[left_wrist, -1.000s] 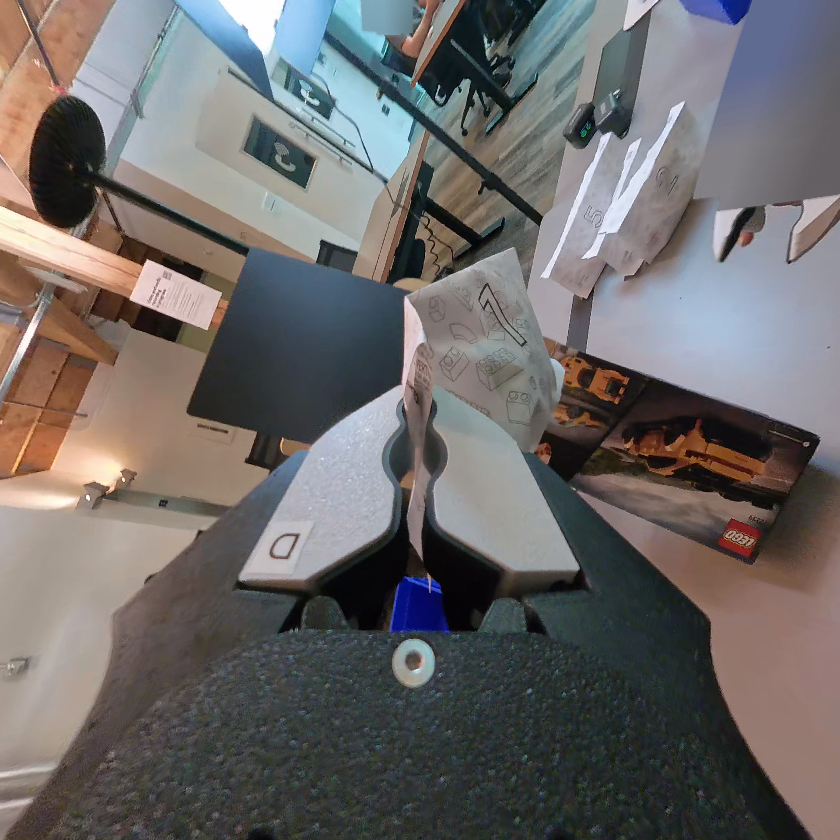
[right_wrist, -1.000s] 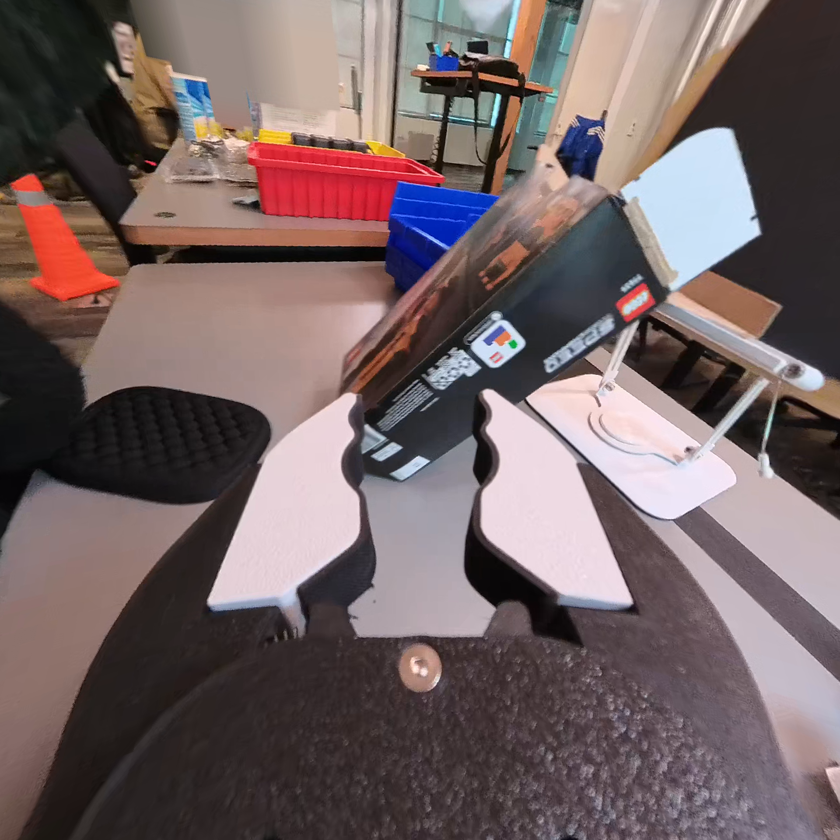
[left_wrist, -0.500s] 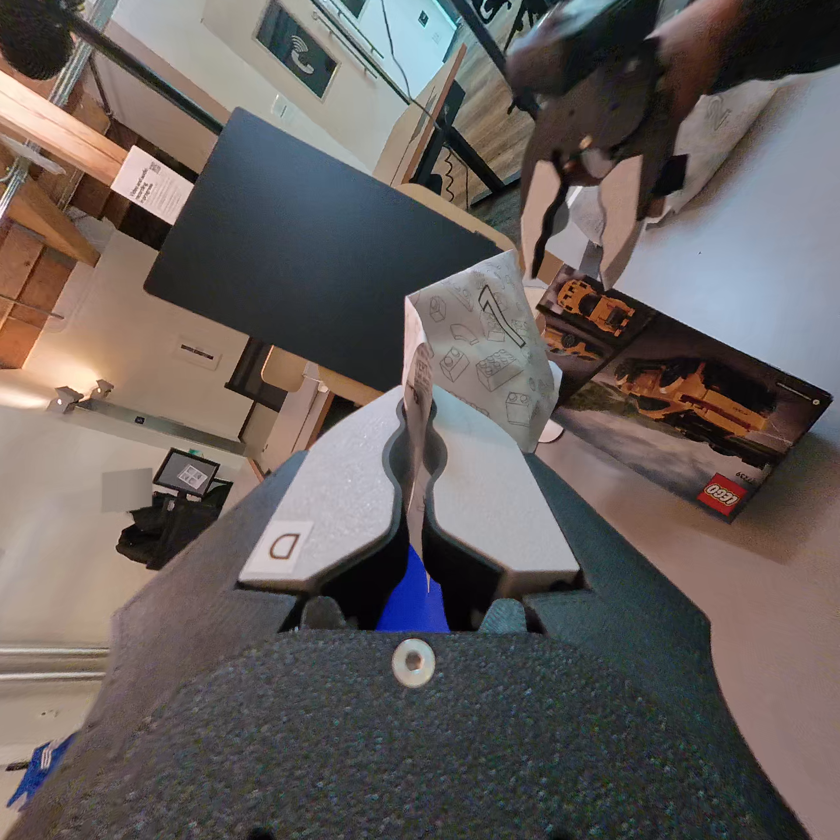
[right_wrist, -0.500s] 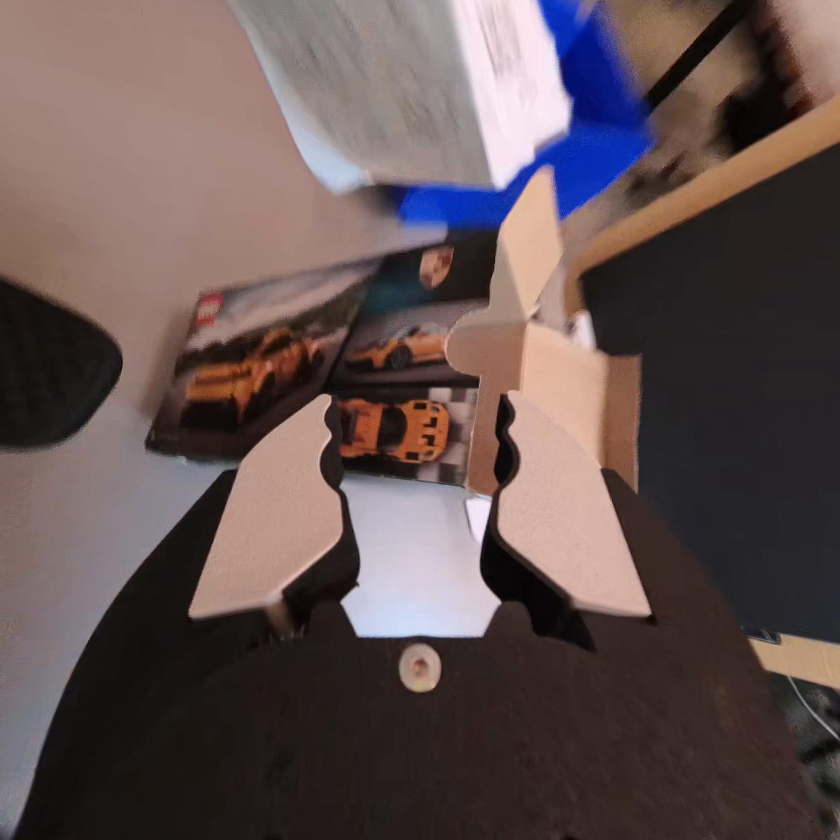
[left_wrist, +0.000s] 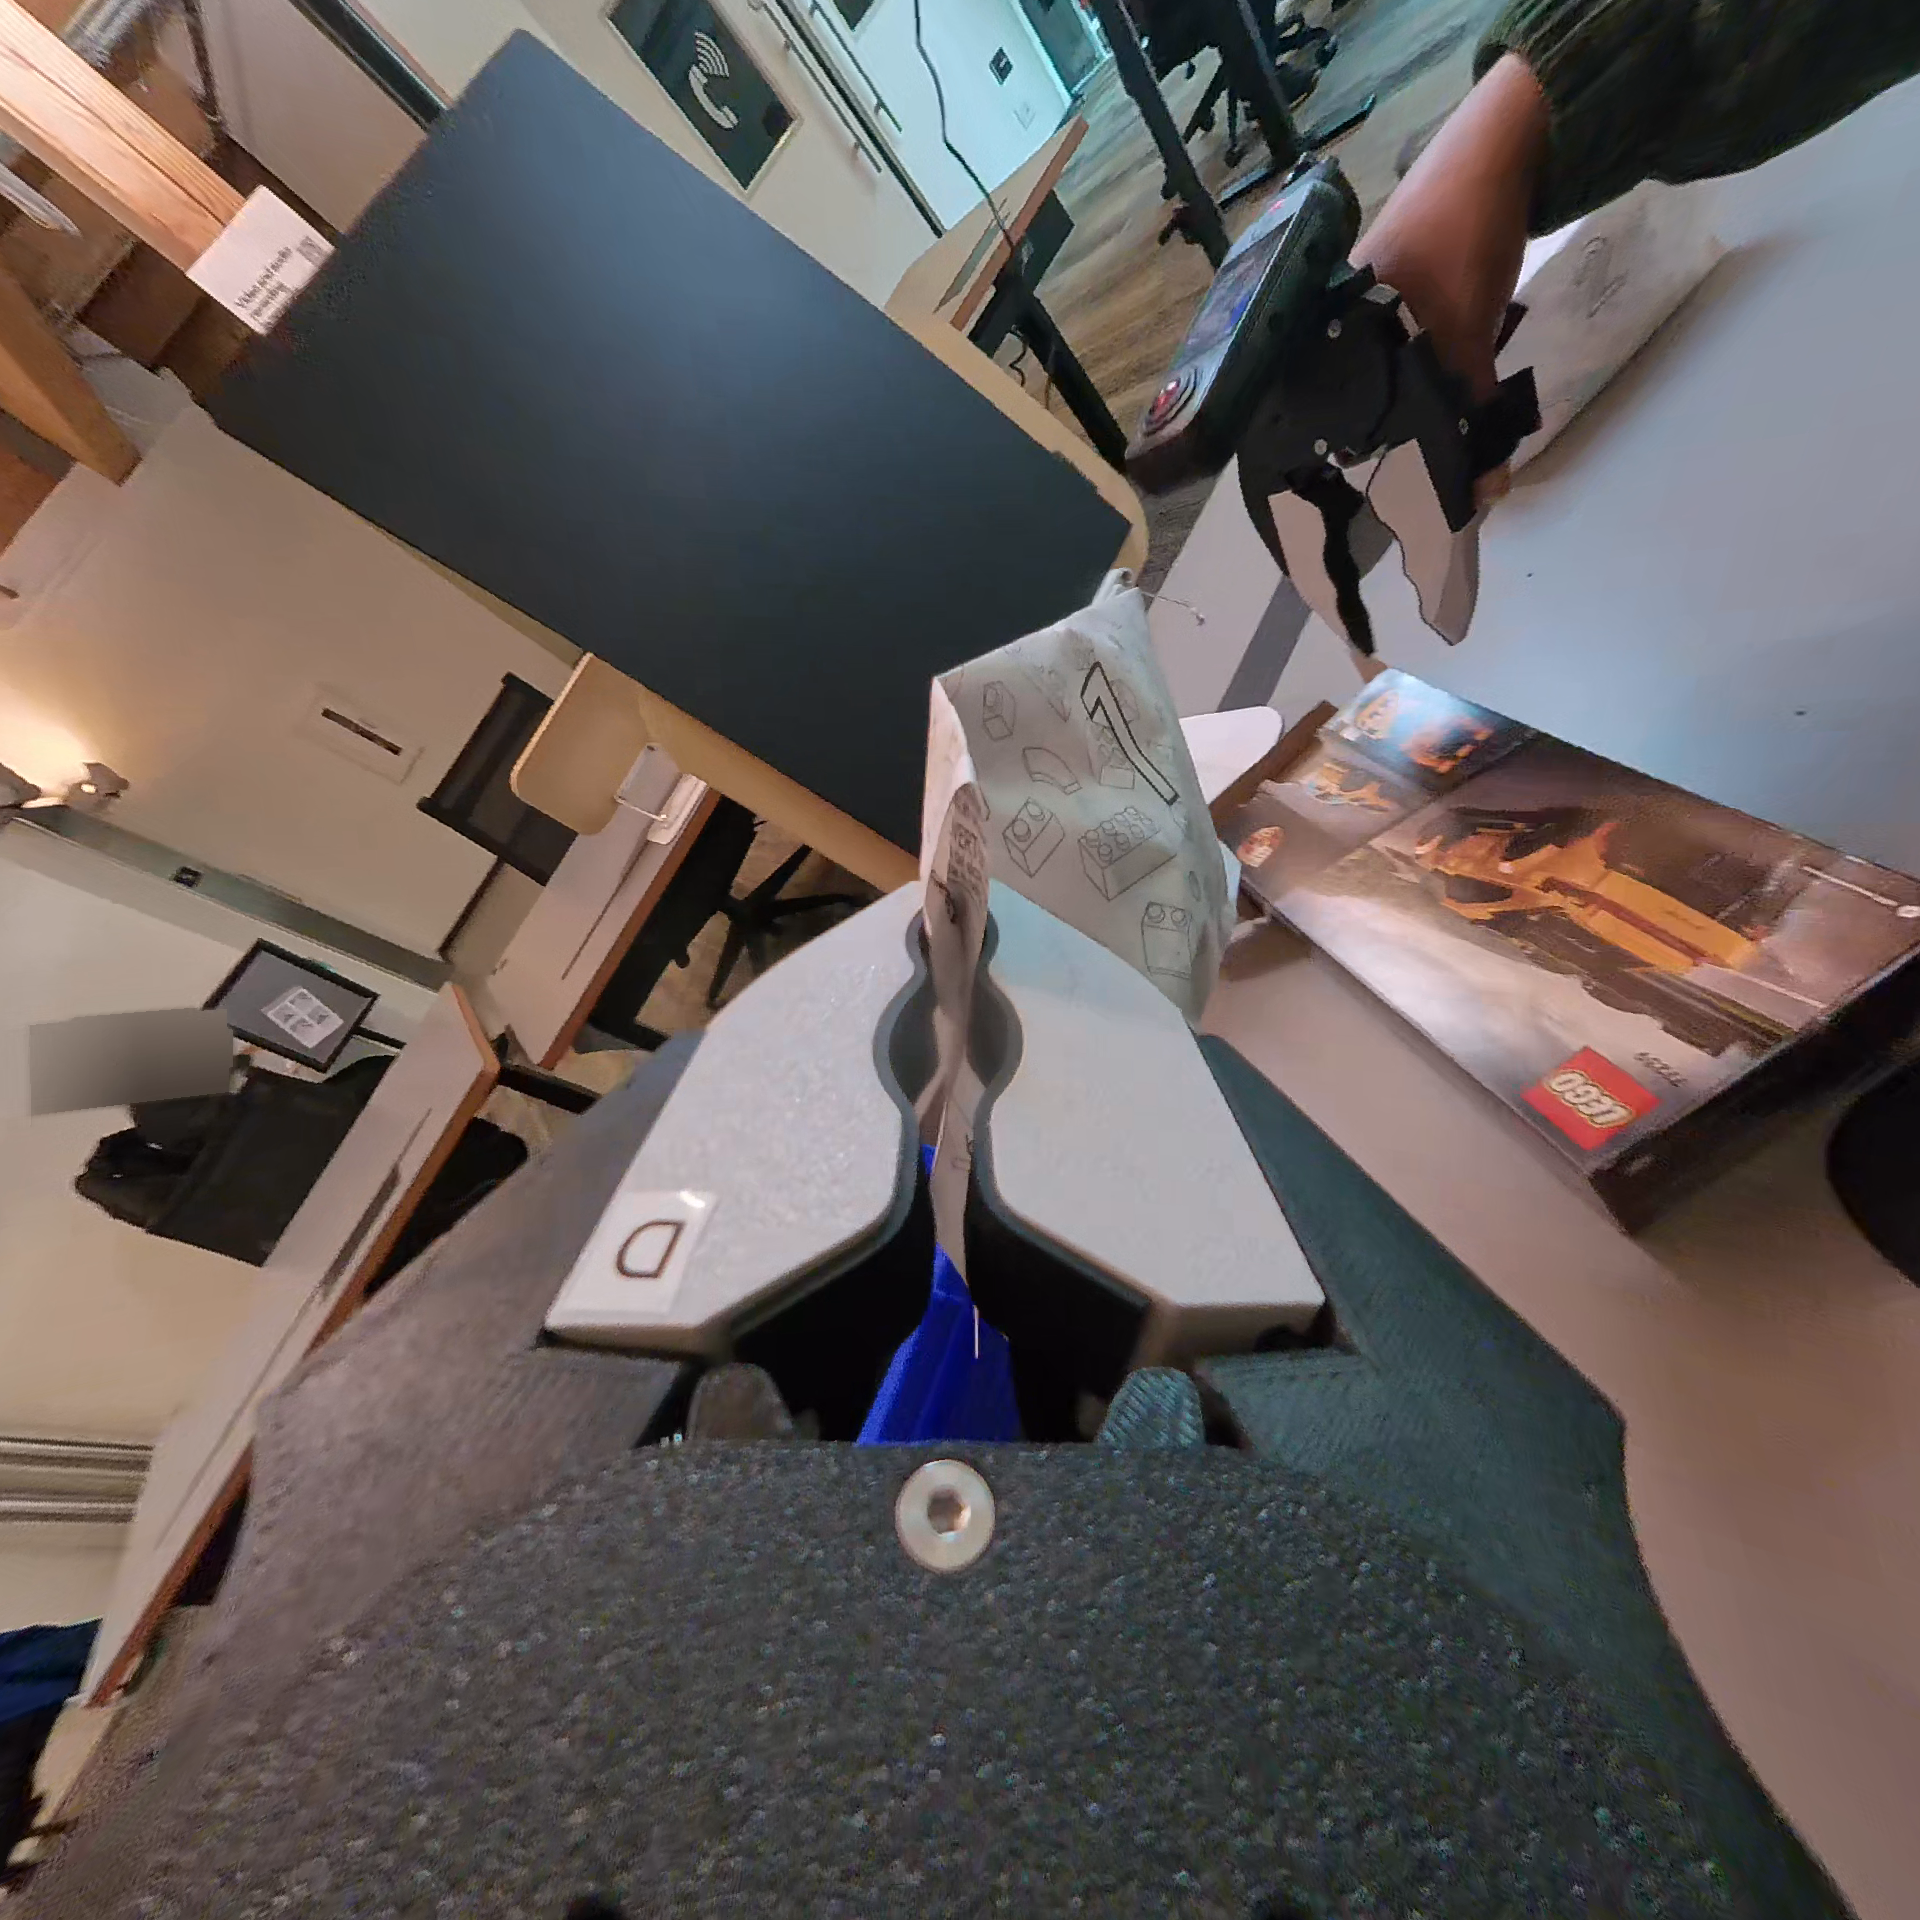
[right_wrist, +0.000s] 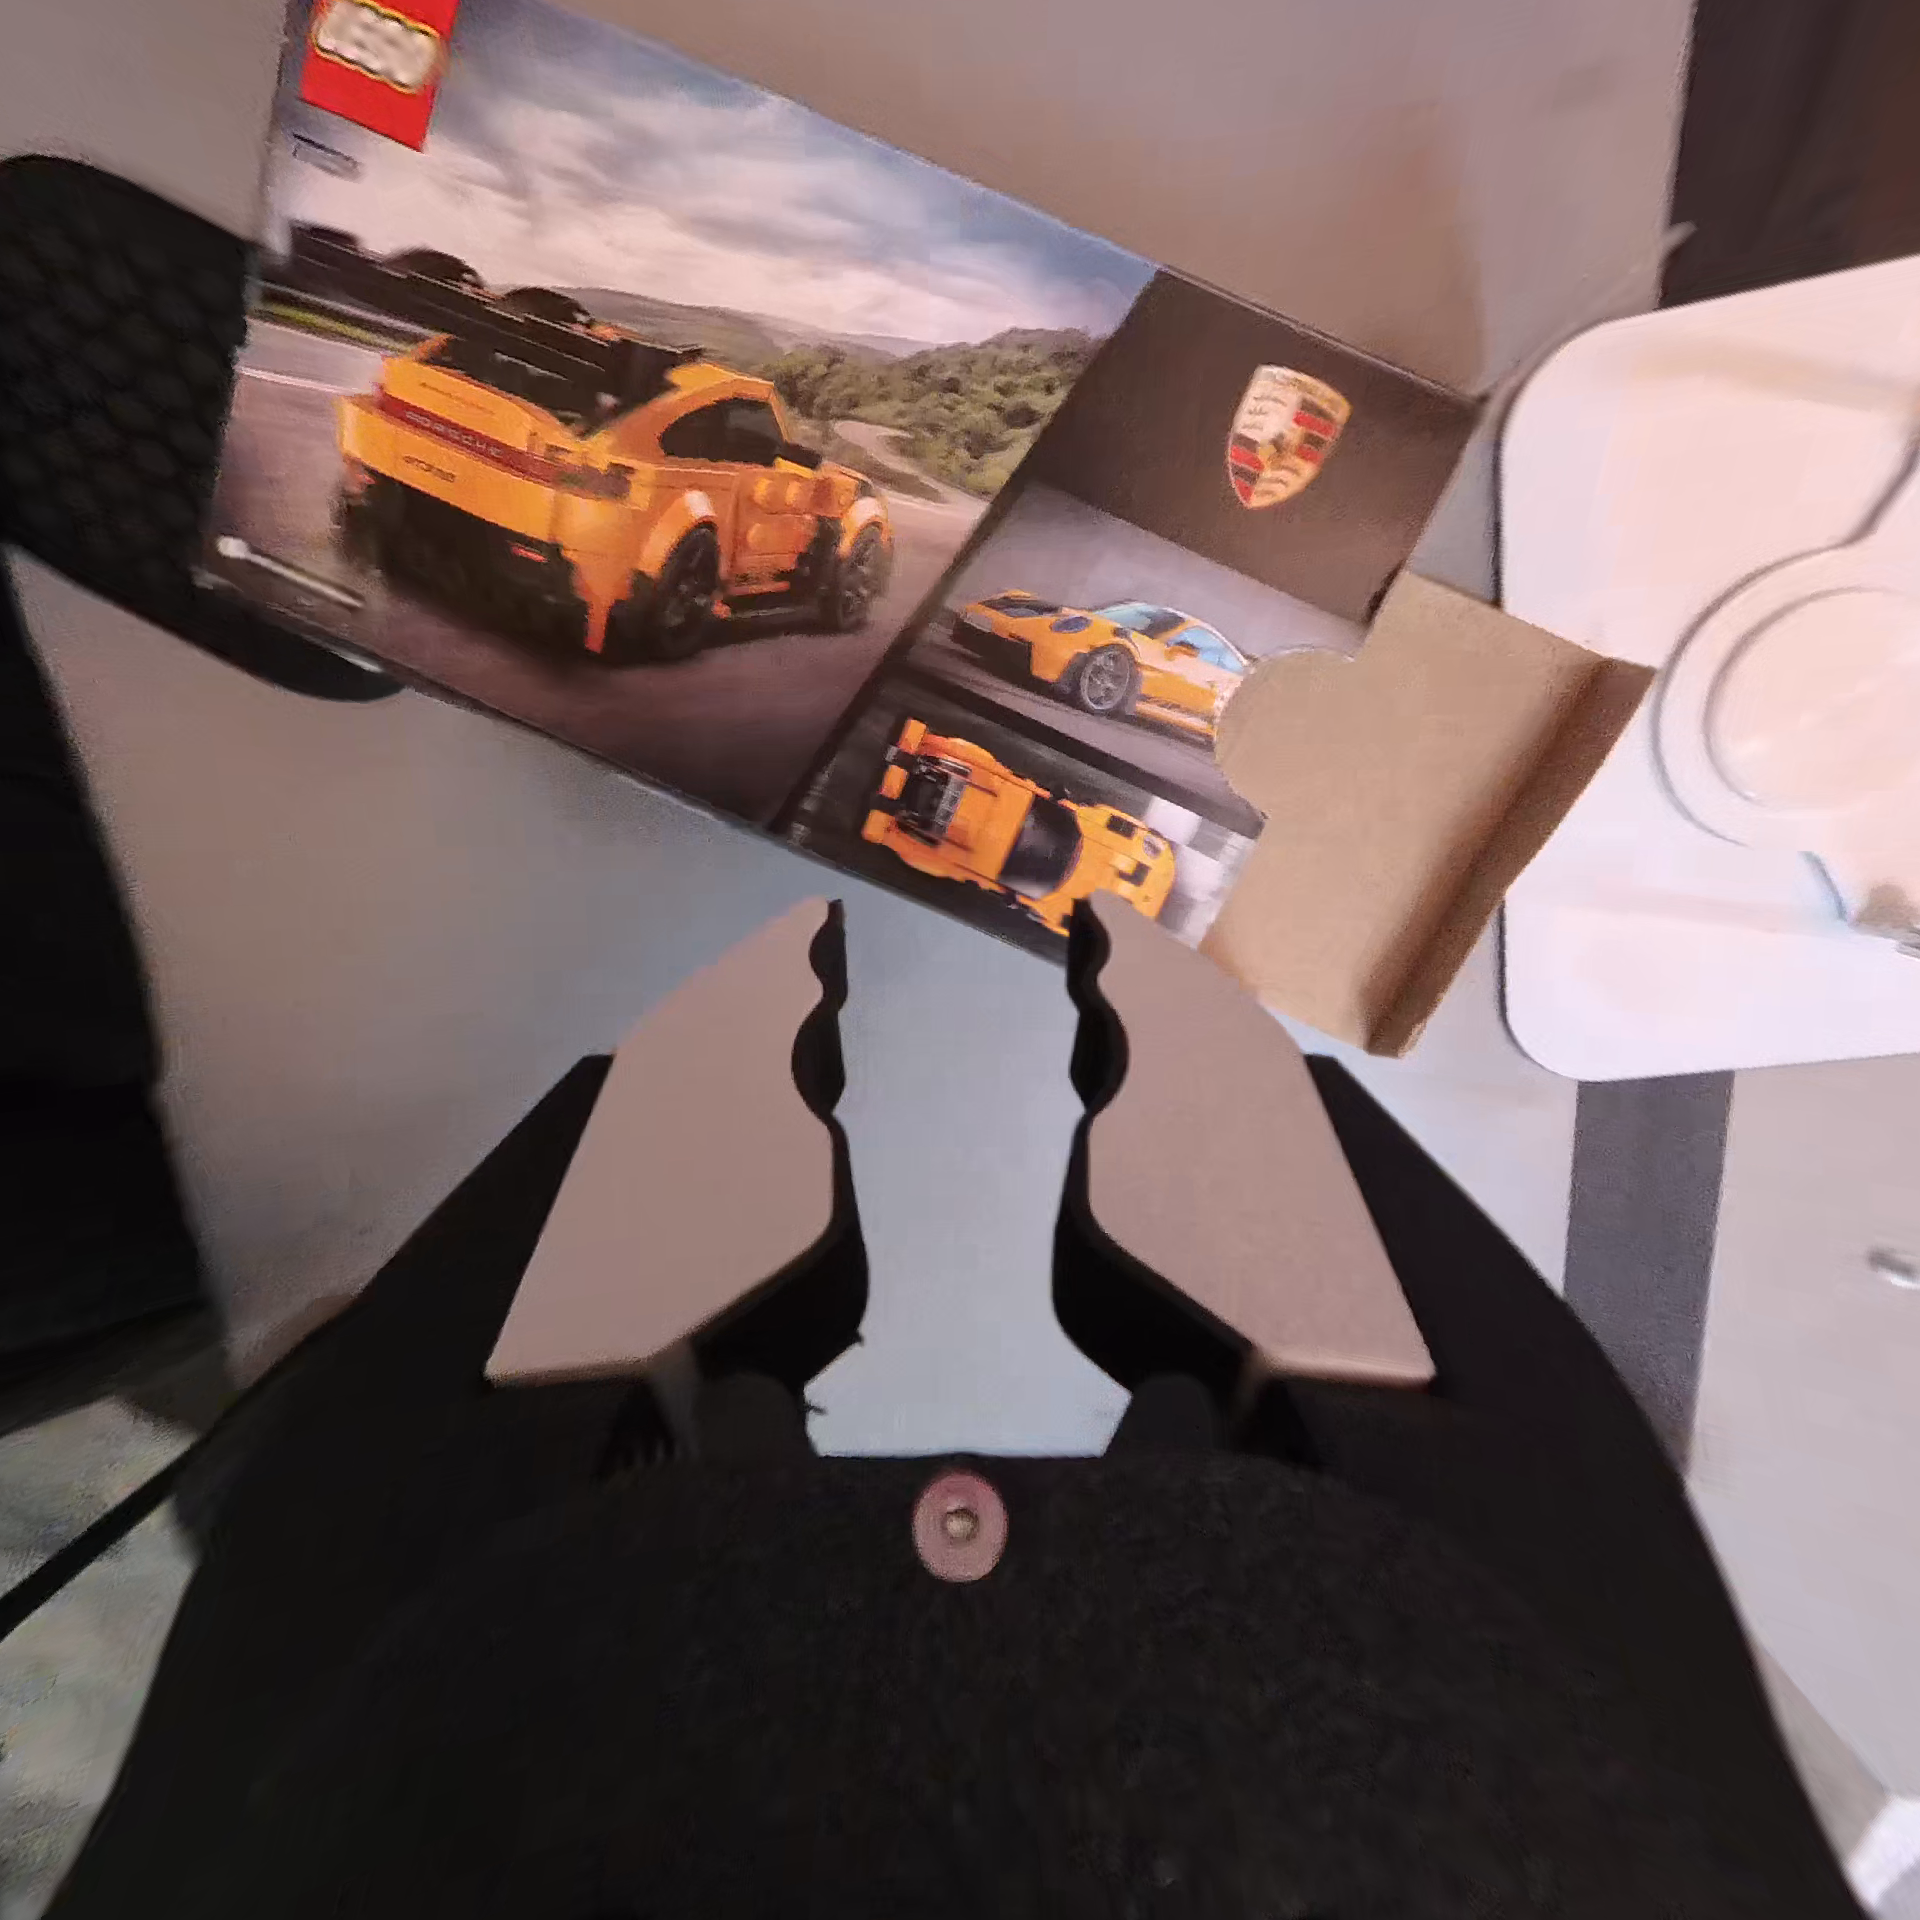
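Note:
My left gripper (left_wrist: 954, 940) is shut on the edge of a white paper bag (left_wrist: 1091, 800) printed with brick drawings and holds it in the air. A toy-set box with orange cars (left_wrist: 1558, 935) lies flat on the grey table to the right of it. My right gripper (right_wrist: 951, 914) is open and empty, pointing down just in front of the same box (right_wrist: 675, 499), whose brown end flap (right_wrist: 1392, 831) stands open. The right gripper also shows in the left wrist view (left_wrist: 1371, 561), held by a person's hand above the box.
A white stand base (right_wrist: 1714, 675) lies right of the box's open flap. A black textured pad (right_wrist: 94, 364) lies at the box's left end. More white paper bags (left_wrist: 1600, 281) lie on the table beyond the right gripper. A dark board (left_wrist: 644, 436) stands past the table edge. Left tips to right tips: about 35 cm. From the right gripper's tips to the white stand base (right_wrist: 1714, 675) is close to 25 cm.
The right gripper let go of the tilted box, rose and turned to look down on it; the box now lies flat. The left gripper kept the bag and turned a little.

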